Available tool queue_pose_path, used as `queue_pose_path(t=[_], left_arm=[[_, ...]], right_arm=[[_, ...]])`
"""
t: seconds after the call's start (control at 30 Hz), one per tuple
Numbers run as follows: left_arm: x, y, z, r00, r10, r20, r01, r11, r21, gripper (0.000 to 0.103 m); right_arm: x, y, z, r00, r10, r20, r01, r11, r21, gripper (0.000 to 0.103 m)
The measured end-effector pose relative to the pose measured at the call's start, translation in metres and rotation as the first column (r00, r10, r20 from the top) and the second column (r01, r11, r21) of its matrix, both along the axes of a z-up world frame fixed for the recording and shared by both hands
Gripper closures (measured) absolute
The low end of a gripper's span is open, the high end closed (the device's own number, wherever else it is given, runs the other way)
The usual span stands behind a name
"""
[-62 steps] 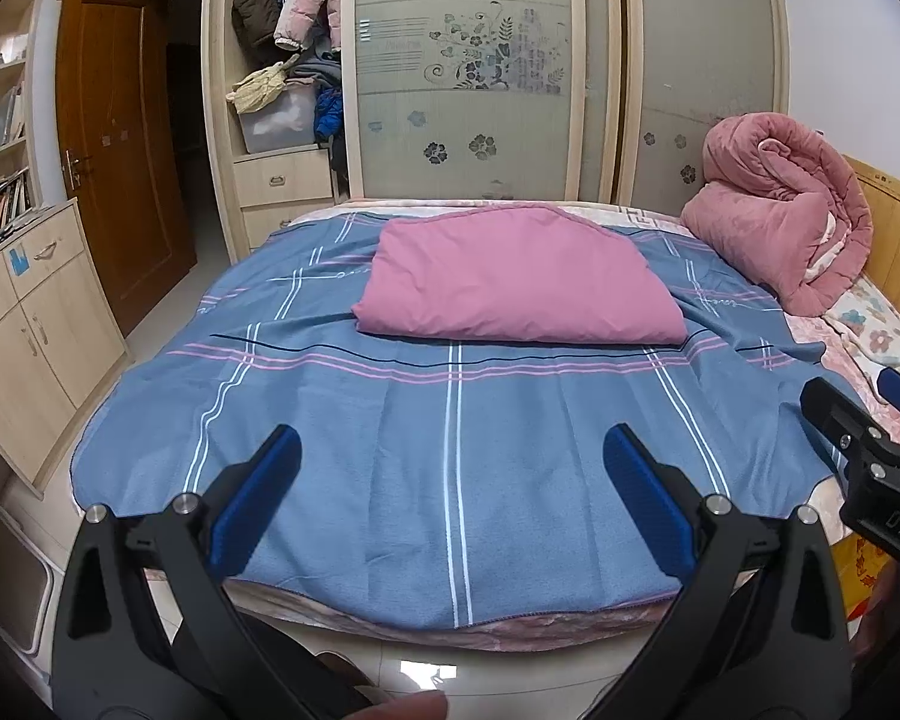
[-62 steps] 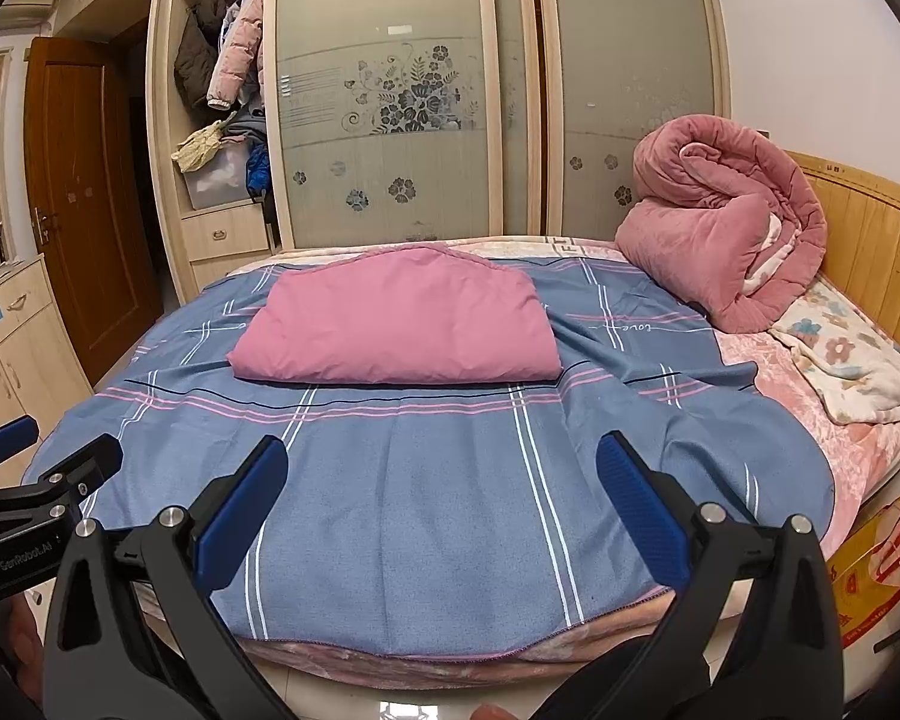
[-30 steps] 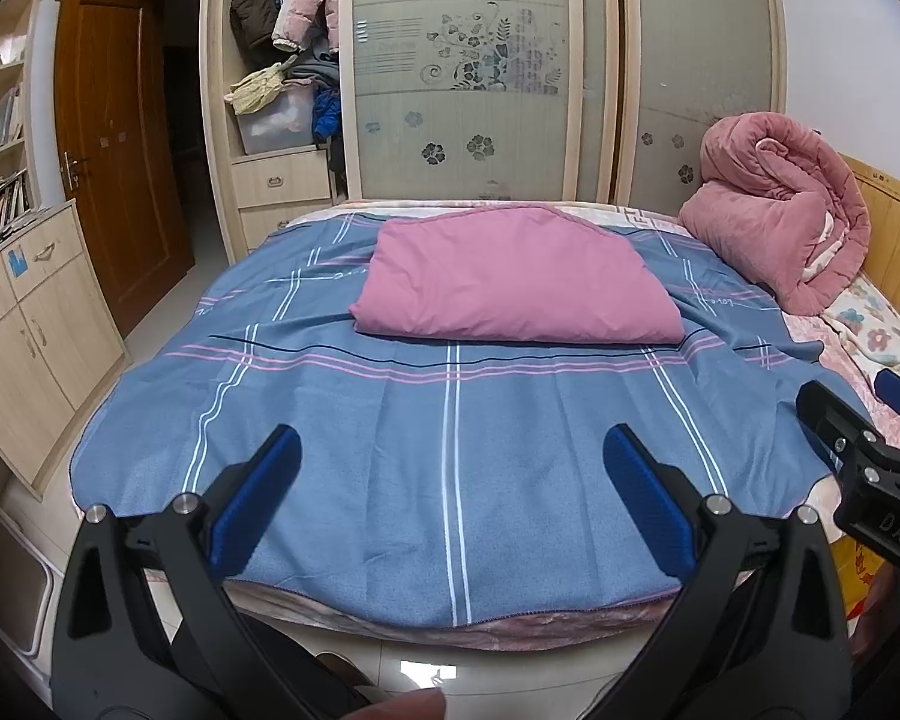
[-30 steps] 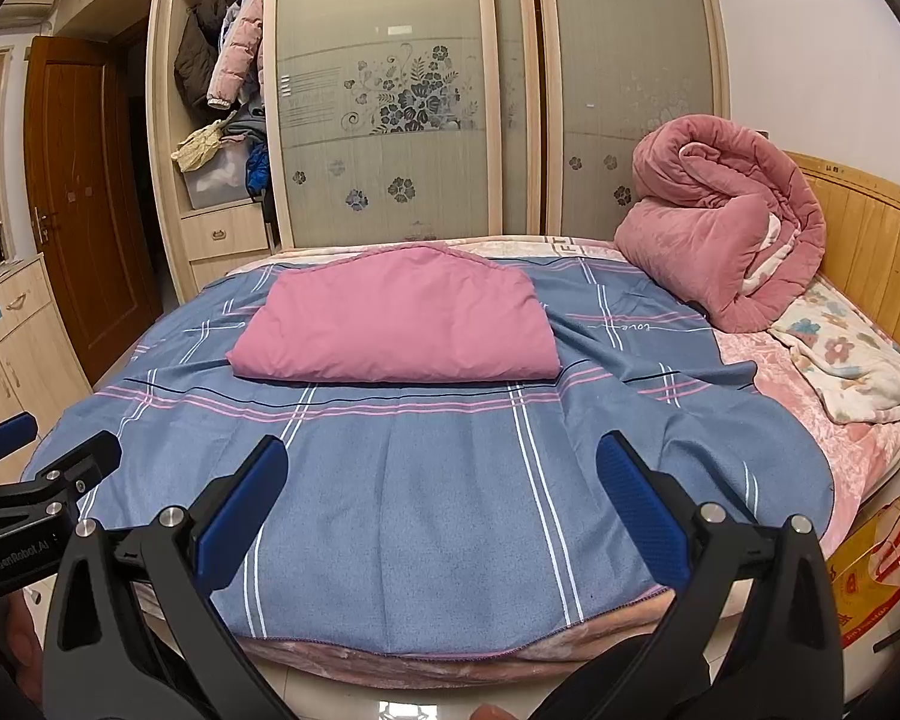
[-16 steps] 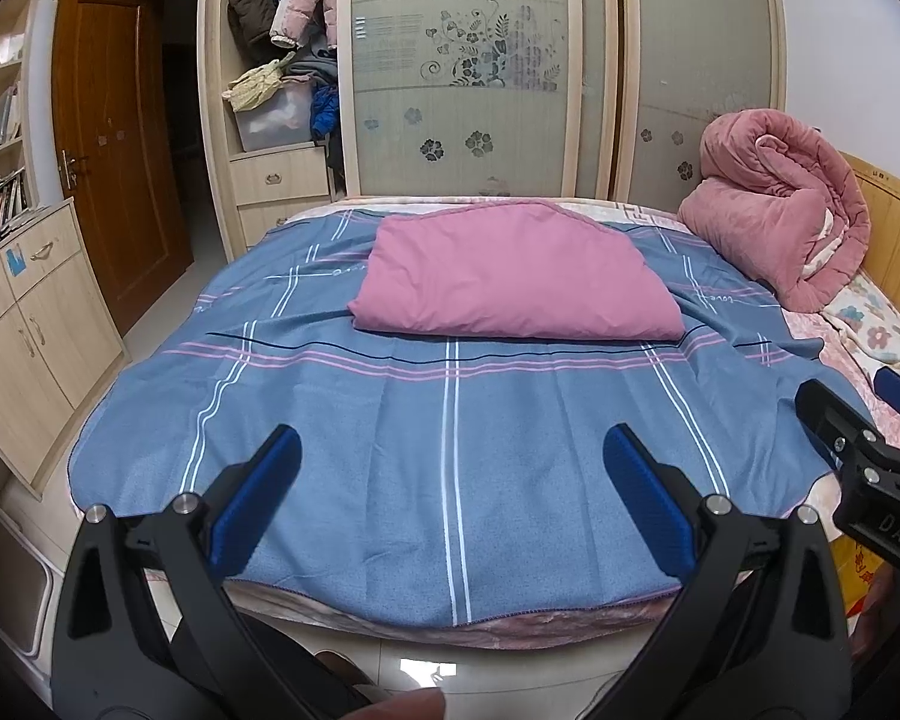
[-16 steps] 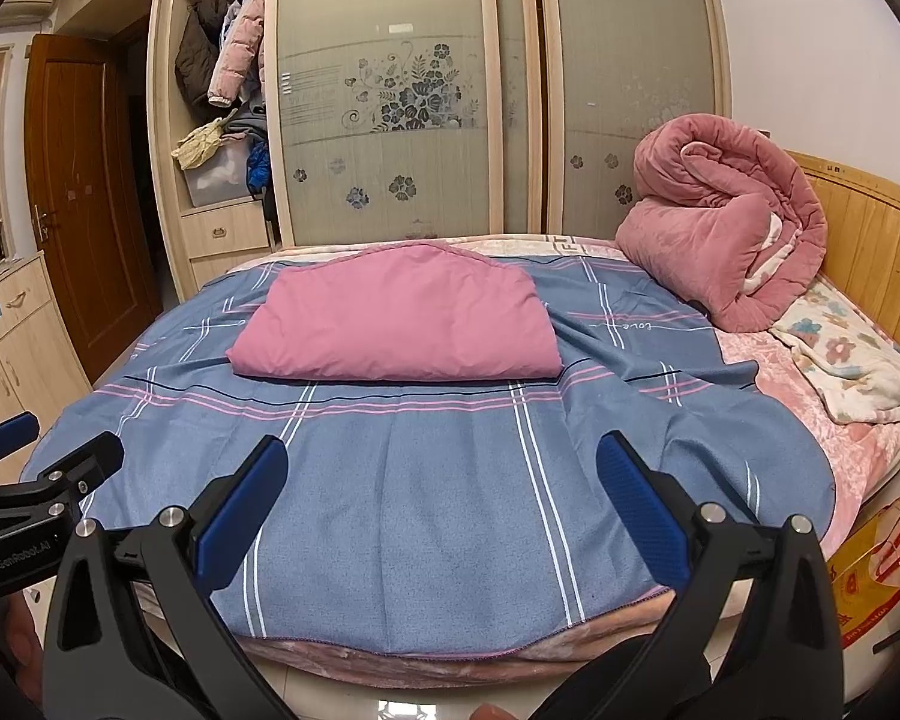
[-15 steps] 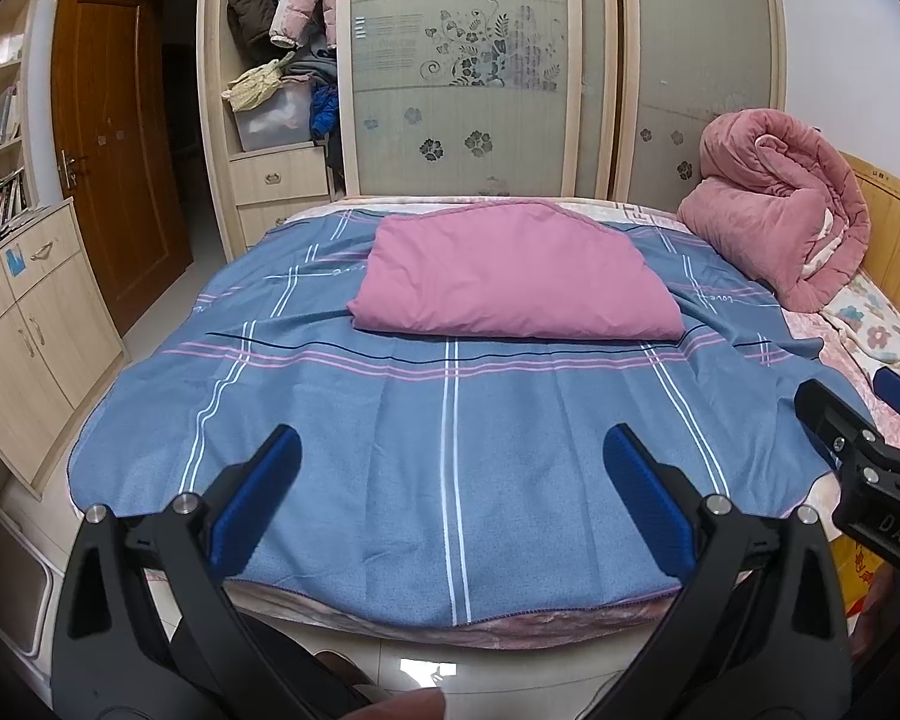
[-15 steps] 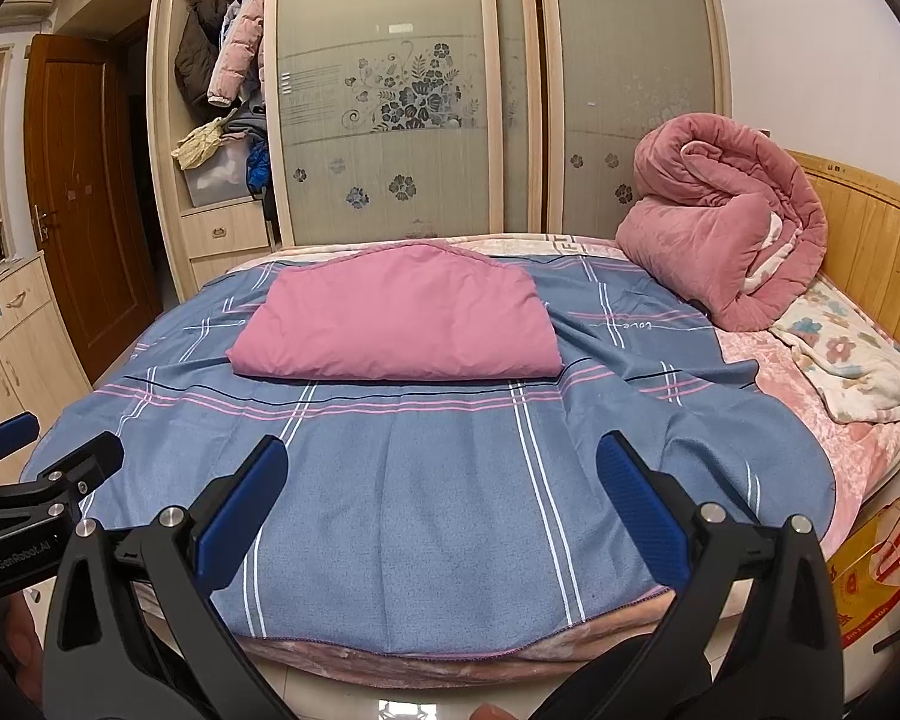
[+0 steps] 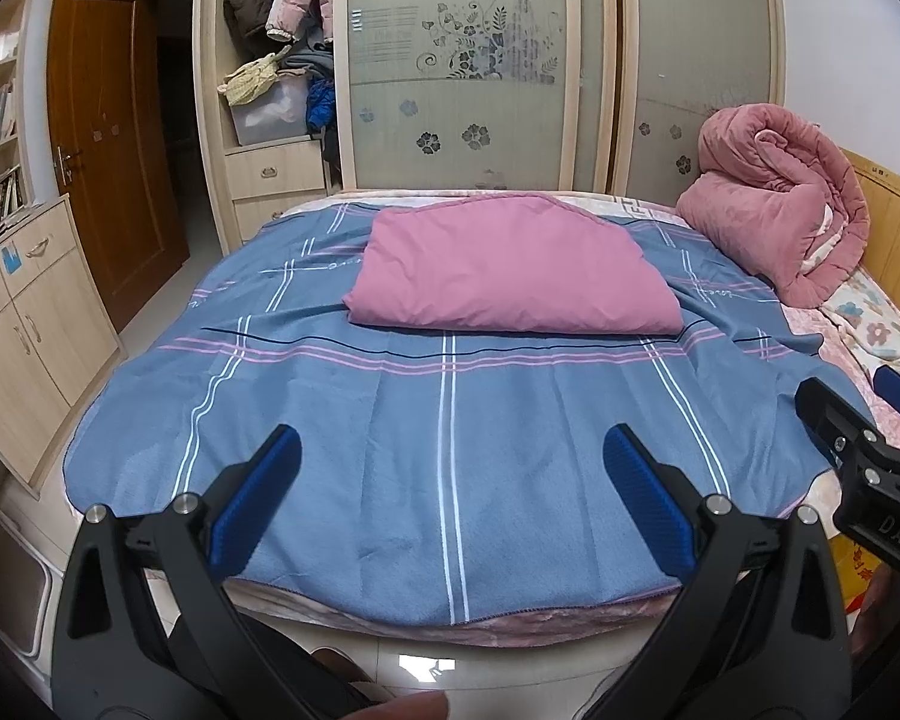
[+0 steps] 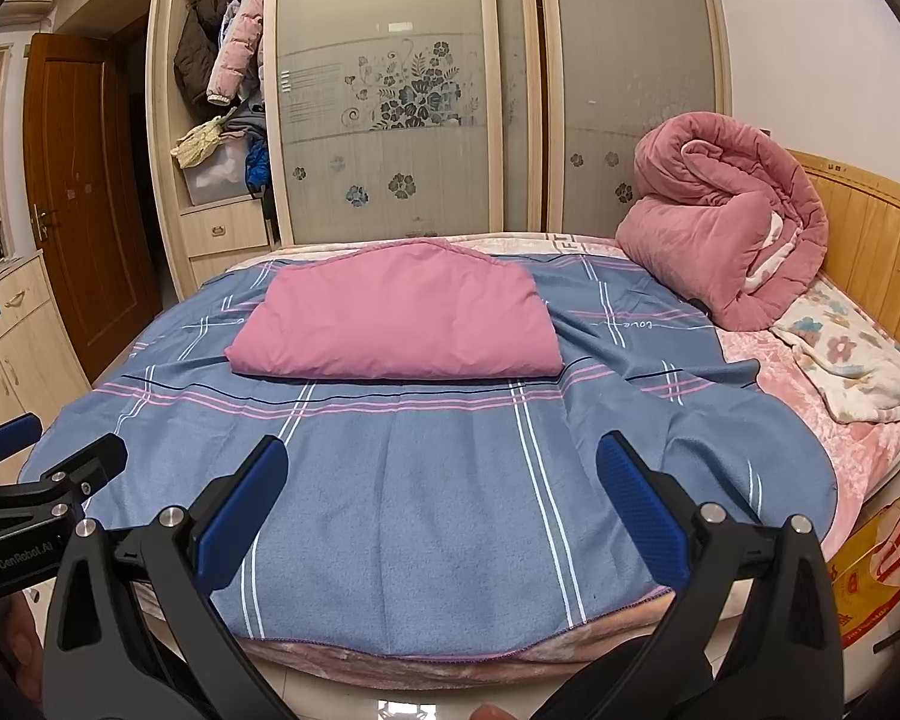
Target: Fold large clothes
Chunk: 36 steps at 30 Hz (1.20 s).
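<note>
Through the left wrist camera we see our left gripper [image 9: 450, 468] held off the foot of the bed [image 9: 450, 618], its blue pads wide apart with nothing between them. Ahead, a blue plaid sheet [image 9: 450, 450] lies spread flat over the mattress, and a pink folded piece [image 9: 510, 264] sits on it toward the far side, well clear of us. At the right edge the right gripper [image 9: 858, 456] shows from the side, and on its body we can read "DAS" (the rest runs out of view). We judge the task to be at its start or between folds: nothing is grasped, and the next move calls for bringing both grippers down to the sheet's near hem, one toward each corner, and pinching only the top layer. Through the right wrist camera our right gripper [image 10: 444, 480] is likewise spread wide and empty, hovering before the sheet [image 10: 450, 480], with the pink piece [image 10: 396, 318] beyond it and a rolled pink quilt [image 10: 726, 222] against the headboard. The left gripper [image 10: 48, 468] shows at the left edge, with "GenRobot.AI" printed on its body. A yellow bag [image 10: 864, 570] with red print stands on the floor at the bed's right corner; we cannot read its characters.
</note>
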State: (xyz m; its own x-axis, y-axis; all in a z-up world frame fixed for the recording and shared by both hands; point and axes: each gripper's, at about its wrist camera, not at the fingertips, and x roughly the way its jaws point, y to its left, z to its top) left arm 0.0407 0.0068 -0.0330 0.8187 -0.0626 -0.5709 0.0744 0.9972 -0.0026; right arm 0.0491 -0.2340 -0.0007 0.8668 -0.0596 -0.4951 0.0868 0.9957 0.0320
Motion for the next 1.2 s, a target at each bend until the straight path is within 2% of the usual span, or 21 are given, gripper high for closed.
queue_pose_path(t=[0.73,1.2], left_arm=[[0.002,-0.002,-0.004,1.000,0.000,0.015,0.000,1.000,0.001,0.002],[0.012,0.002,-0.007,1.000,0.015,-0.014,-0.015,1.000,-0.013,0.002]], right_arm=[[0.005,-0.002,-0.005,1.000,-0.003,-0.005,0.003,1.000,-0.011,0.001],[0.008,0.000,-0.008,1.000,-0.001,-0.011,0.001,1.000,-0.013,0.001]])
